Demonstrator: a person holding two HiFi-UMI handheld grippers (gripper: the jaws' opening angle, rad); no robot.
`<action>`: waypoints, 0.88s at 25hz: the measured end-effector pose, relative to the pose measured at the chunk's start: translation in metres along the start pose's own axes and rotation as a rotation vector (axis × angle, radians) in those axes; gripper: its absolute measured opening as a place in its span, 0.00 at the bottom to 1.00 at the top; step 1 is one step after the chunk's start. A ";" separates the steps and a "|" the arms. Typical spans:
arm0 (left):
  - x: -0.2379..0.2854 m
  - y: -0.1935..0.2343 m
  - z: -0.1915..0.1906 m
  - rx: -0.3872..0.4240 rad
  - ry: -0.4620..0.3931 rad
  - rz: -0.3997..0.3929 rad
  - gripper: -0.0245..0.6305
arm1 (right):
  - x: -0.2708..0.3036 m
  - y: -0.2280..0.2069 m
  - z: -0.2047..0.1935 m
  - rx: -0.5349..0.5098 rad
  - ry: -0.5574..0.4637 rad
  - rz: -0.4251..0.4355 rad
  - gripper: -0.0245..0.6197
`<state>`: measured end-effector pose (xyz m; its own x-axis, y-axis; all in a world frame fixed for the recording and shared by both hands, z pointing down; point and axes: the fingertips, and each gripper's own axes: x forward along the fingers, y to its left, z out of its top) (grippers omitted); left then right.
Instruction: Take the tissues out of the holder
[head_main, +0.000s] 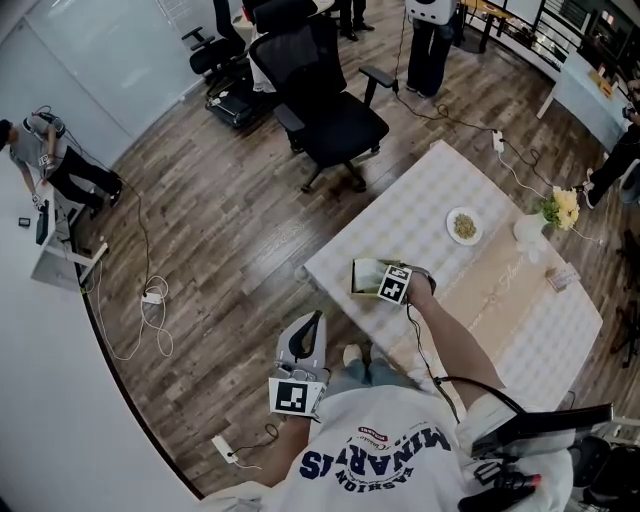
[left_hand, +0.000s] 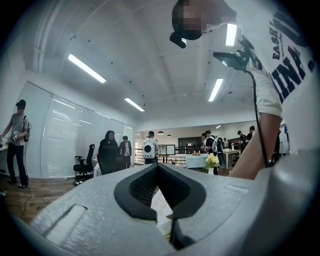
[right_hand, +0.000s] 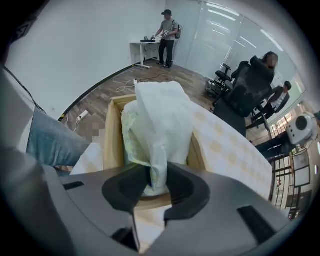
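At the near left corner of the white checked table (head_main: 420, 215) stands a wooden tissue holder (head_main: 362, 276). My right gripper (head_main: 388, 285) points steeply down over it. In the right gripper view, a bunched white tissue (right_hand: 160, 120) rises from the holder (right_hand: 114, 135), and the right gripper (right_hand: 157, 182) is shut on the tissue, with the paper pinched between its dark pads. My left gripper (head_main: 310, 325) is held low beside my body, off the table to the left. In the left gripper view the left gripper (left_hand: 158, 167) points level, its tips meeting with nothing between them.
On the table lie a small plate of food (head_main: 463, 224), a beige runner (head_main: 490, 290), a white vase (head_main: 528, 230) and yellow flowers (head_main: 560, 208). A black office chair (head_main: 325, 110) stands beyond the table's far left side. Cables lie on the wood floor (head_main: 150, 300).
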<state>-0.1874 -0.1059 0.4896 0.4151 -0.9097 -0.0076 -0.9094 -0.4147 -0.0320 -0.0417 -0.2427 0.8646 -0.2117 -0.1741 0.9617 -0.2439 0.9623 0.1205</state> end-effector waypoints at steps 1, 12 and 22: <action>0.001 0.000 0.001 -0.001 0.000 -0.002 0.04 | 0.000 0.000 -0.001 0.001 -0.002 -0.004 0.21; 0.003 0.003 0.002 0.015 0.006 0.000 0.04 | -0.006 0.000 0.000 -0.024 -0.050 -0.080 0.16; 0.005 0.004 0.005 0.030 0.000 -0.004 0.04 | -0.024 0.003 0.009 -0.035 -0.093 -0.130 0.13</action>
<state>-0.1884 -0.1117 0.4846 0.4183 -0.9083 -0.0076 -0.9068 -0.4171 -0.0618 -0.0458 -0.2371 0.8394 -0.2678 -0.3143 0.9108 -0.2419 0.9370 0.2522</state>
